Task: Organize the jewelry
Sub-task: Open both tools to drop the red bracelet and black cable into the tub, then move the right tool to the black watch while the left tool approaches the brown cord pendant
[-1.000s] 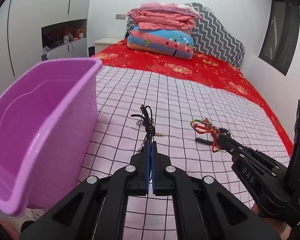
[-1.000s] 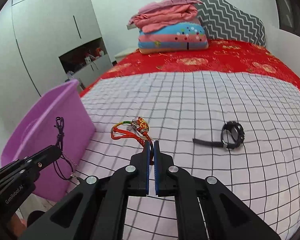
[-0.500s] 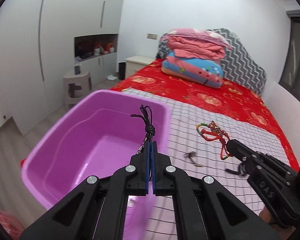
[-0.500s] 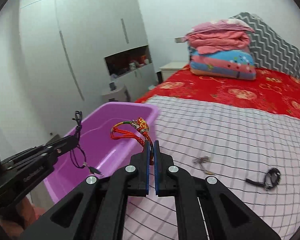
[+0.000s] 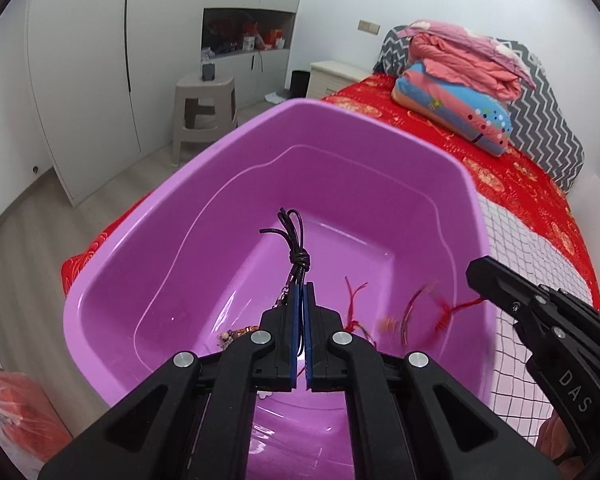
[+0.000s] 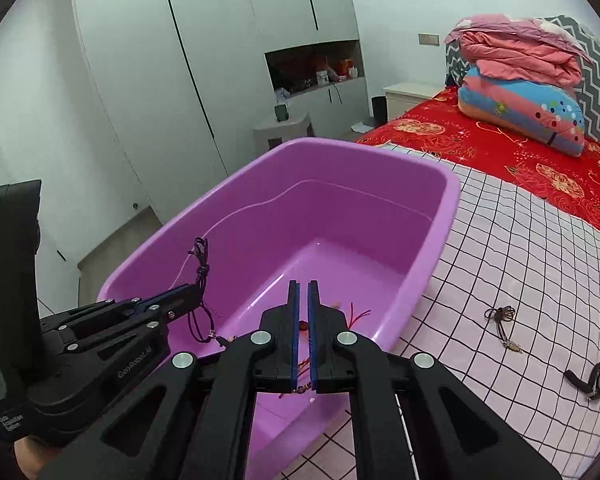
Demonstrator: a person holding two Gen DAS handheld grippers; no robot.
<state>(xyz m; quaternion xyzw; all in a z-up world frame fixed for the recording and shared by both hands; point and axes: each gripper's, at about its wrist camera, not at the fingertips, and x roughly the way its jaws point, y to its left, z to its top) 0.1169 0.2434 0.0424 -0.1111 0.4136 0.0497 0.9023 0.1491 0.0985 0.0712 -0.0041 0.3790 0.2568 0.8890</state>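
Observation:
The purple tub [image 5: 340, 112] [image 6: 380, 152] stands at the bed's edge, below both grippers. My left gripper [image 5: 300, 286] [image 6: 192, 290] is shut on a black cord necklace [image 5: 296, 240] [image 6: 200, 256], whose knotted loop sticks up past the tips. My right gripper [image 6: 303, 282] [image 5: 474, 276] looks shut, and a red thread runs from its tip. The red and multicoloured bracelet [image 5: 412, 316] hangs blurred on that thread inside the tub. A beaded piece [image 5: 232, 334] and red tassel strings [image 6: 358, 314] lie on the tub floor.
A second corded pendant [image 6: 500, 320] and a black watch [image 6: 596, 376] lie on the checked sheet, right of the tub. Folded quilts [image 6: 520, 92] sit at the bed's head. A beige stool [image 5: 204, 112] and white wardrobes stand beyond the tub.
Both grippers have swung left from over the checked sheet to over the tub, carrying their pieces. The bracelet, which stood above the right fingertips, now dangles below them.

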